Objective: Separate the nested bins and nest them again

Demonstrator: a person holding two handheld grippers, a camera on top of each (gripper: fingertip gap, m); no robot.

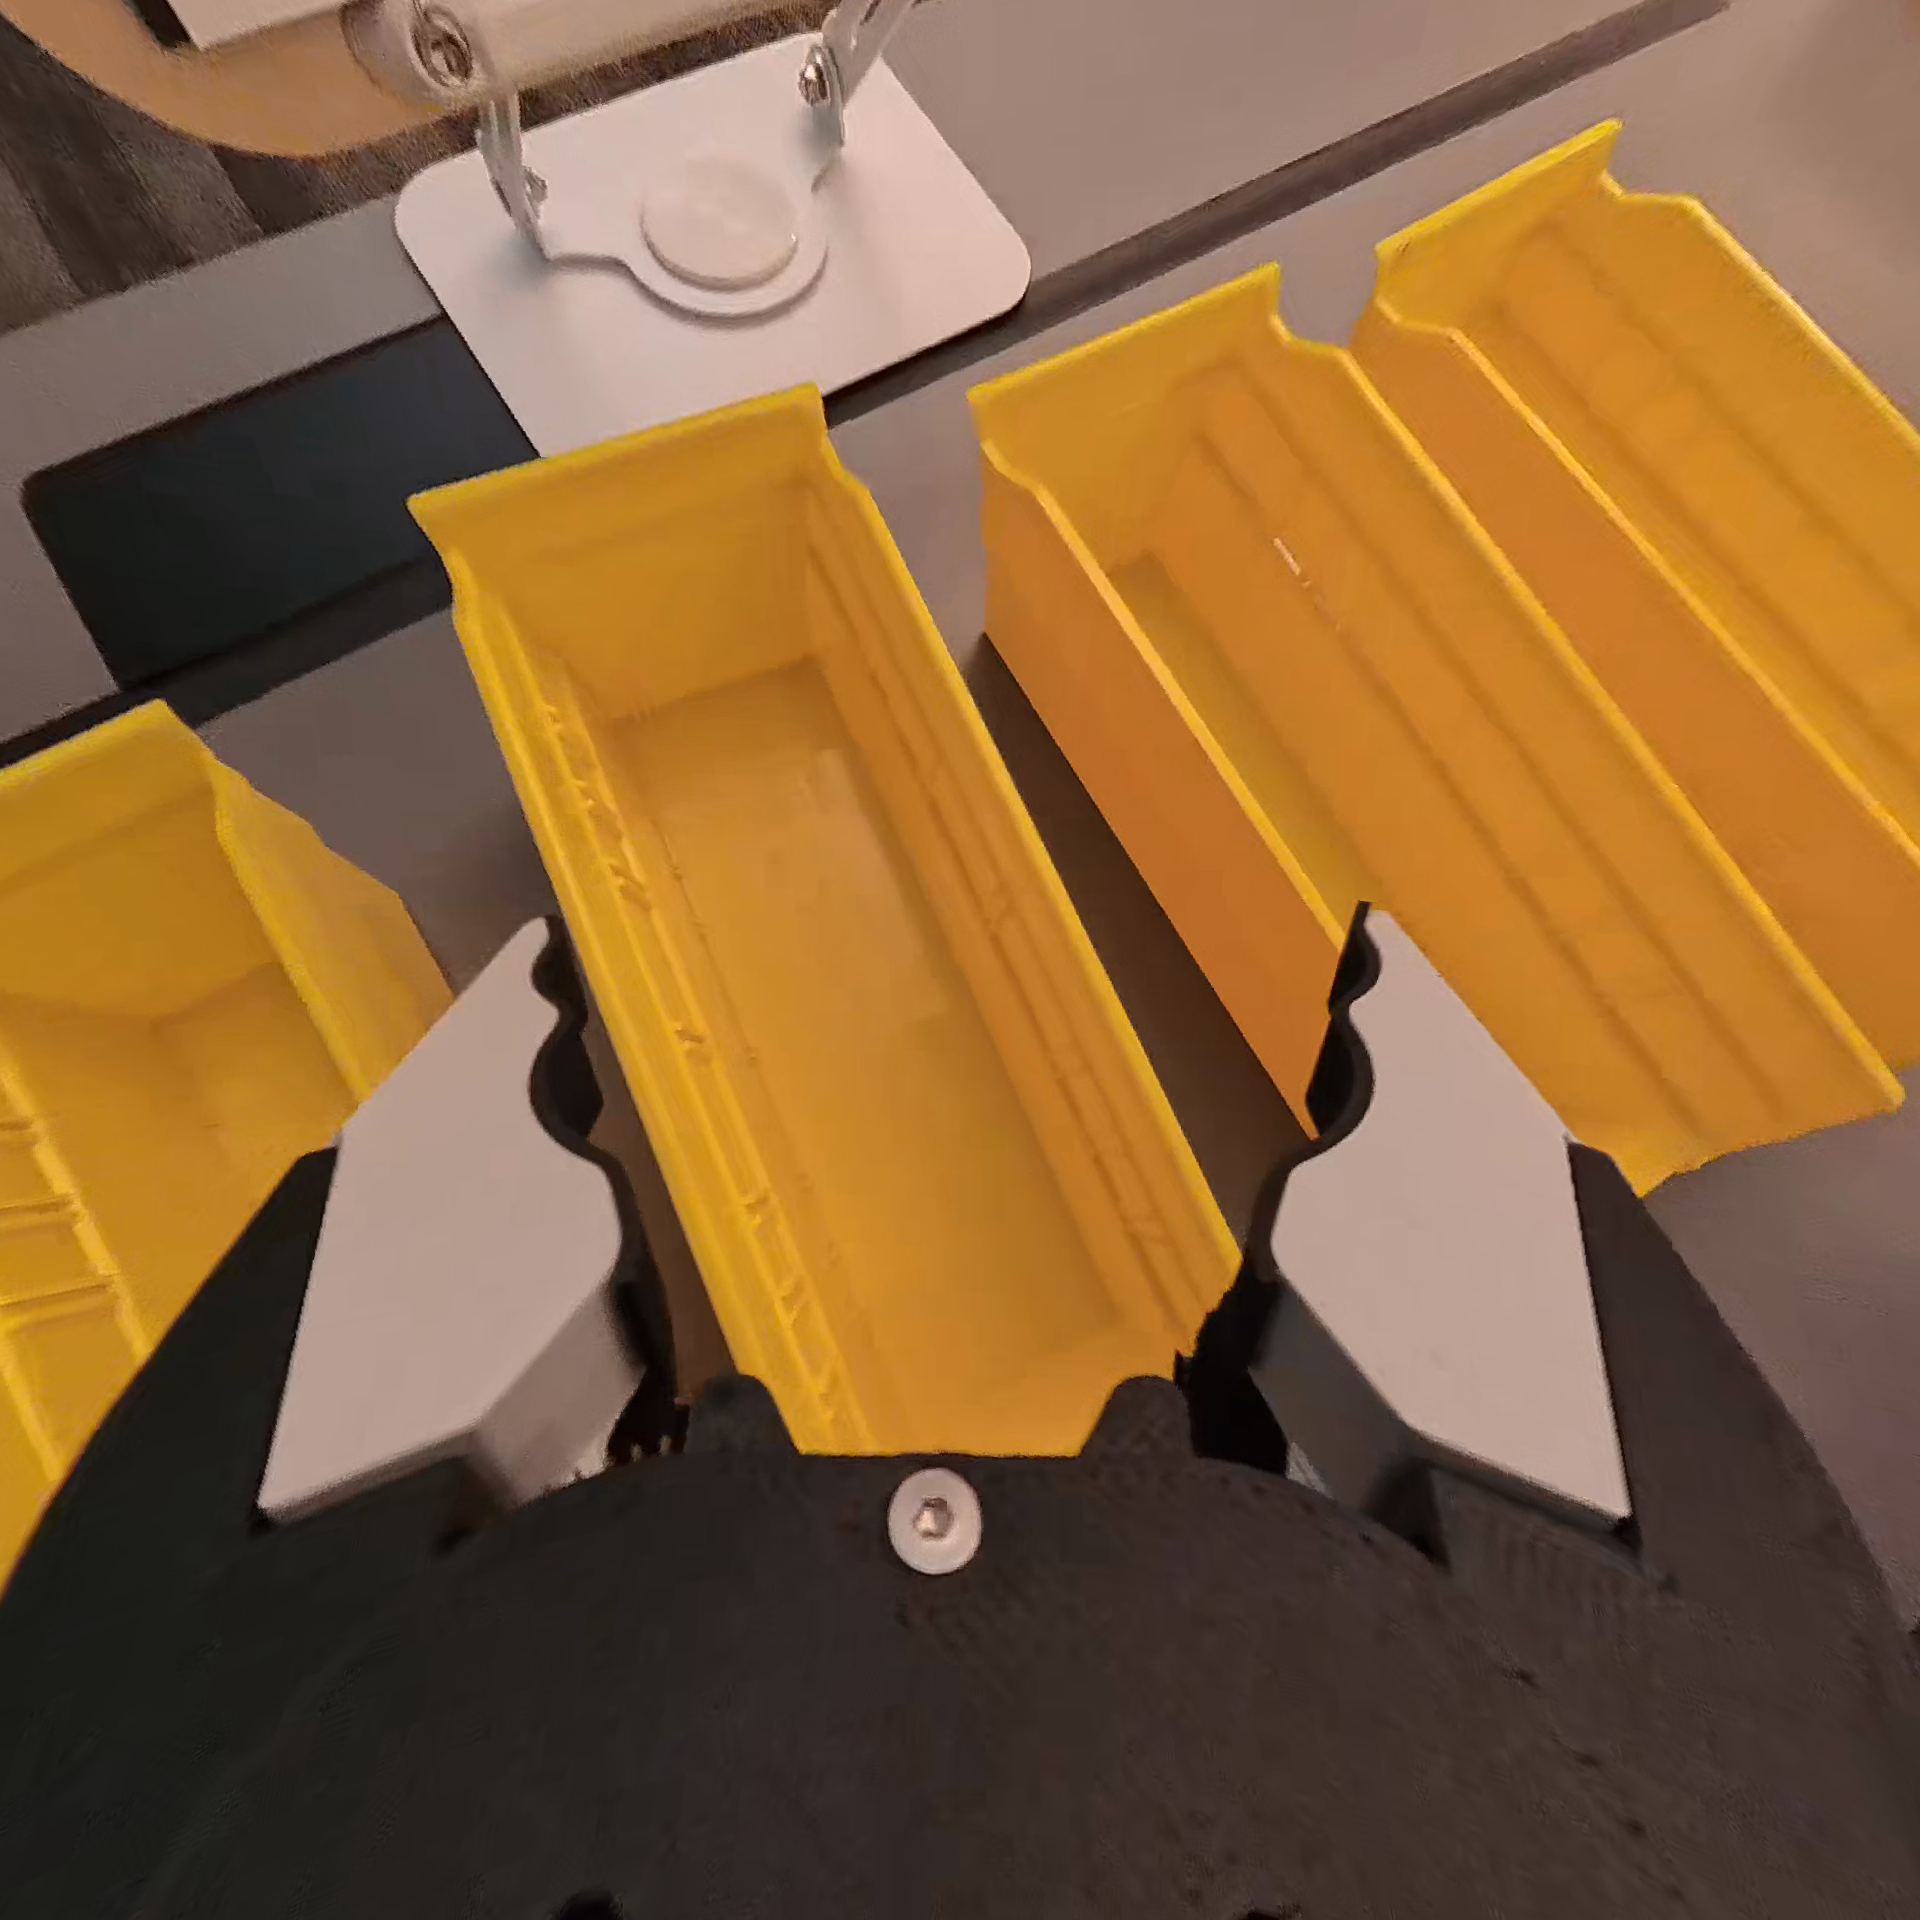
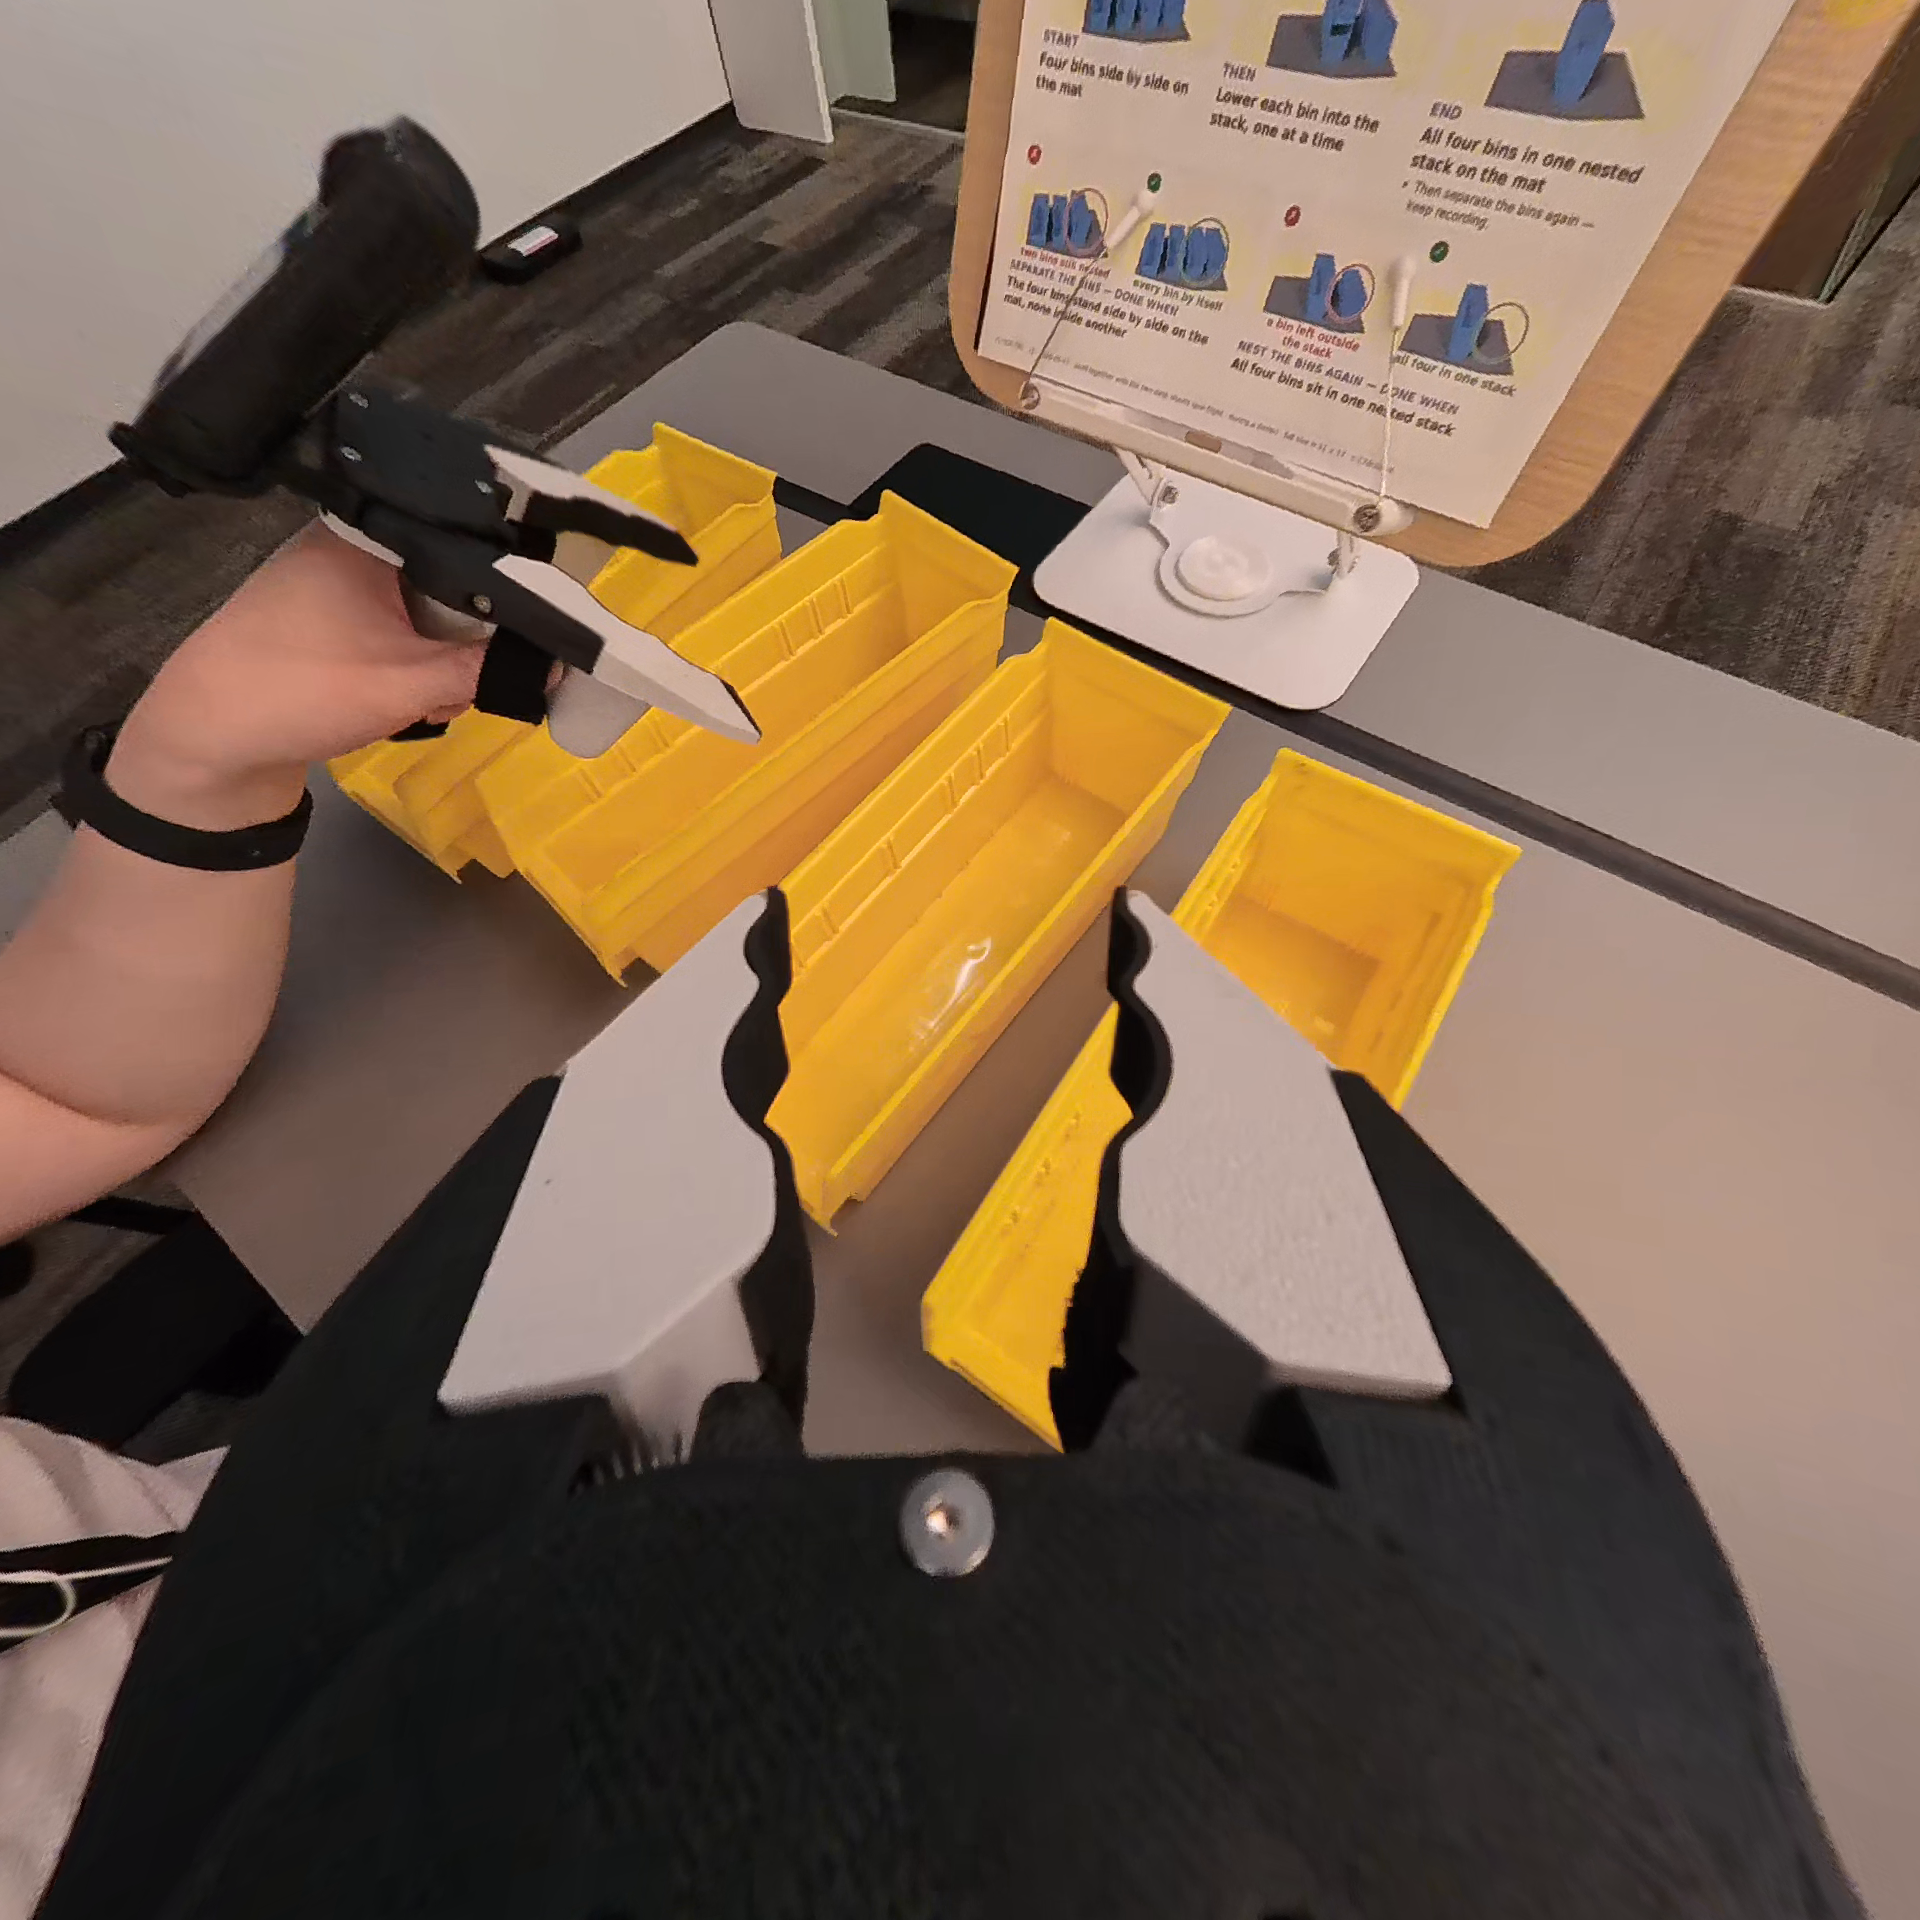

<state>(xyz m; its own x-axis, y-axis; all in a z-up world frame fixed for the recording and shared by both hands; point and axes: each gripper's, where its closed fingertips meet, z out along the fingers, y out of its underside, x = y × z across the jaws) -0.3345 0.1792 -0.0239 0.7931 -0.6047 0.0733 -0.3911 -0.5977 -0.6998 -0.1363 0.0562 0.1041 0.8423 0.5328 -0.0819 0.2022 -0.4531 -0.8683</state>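
Several yellow bins stand side by side, open tops up, on the grey table point(image 2: 1662, 1039). In the left wrist view my left gripper point(image 1: 951, 925) is wide open above the second bin from the left point(image 1: 831, 935). This bin shows between the fingers, and the right pad is clear of it. The right wrist view shows the left gripper point(image 2: 722, 642) in the air over the left bins, holding nothing. My right gripper point(image 2: 948, 914) is open. Its right finger point(image 2: 1247, 1195) overlaps the rightmost bin point(image 2: 1351, 935), and bare table shows between the left finger and that bin. The third bin point(image 2: 987, 914) lies beyond the fingertips.
A stand with an instruction sheet point(image 2: 1299, 208) has its white base point(image 2: 1226, 592) at the table's far edge, and the base also shows in the left wrist view point(image 1: 717, 239). A black mat point(image 1: 260, 540) lies behind the bins. A person's forearm point(image 2: 156, 987) reaches in from the left.
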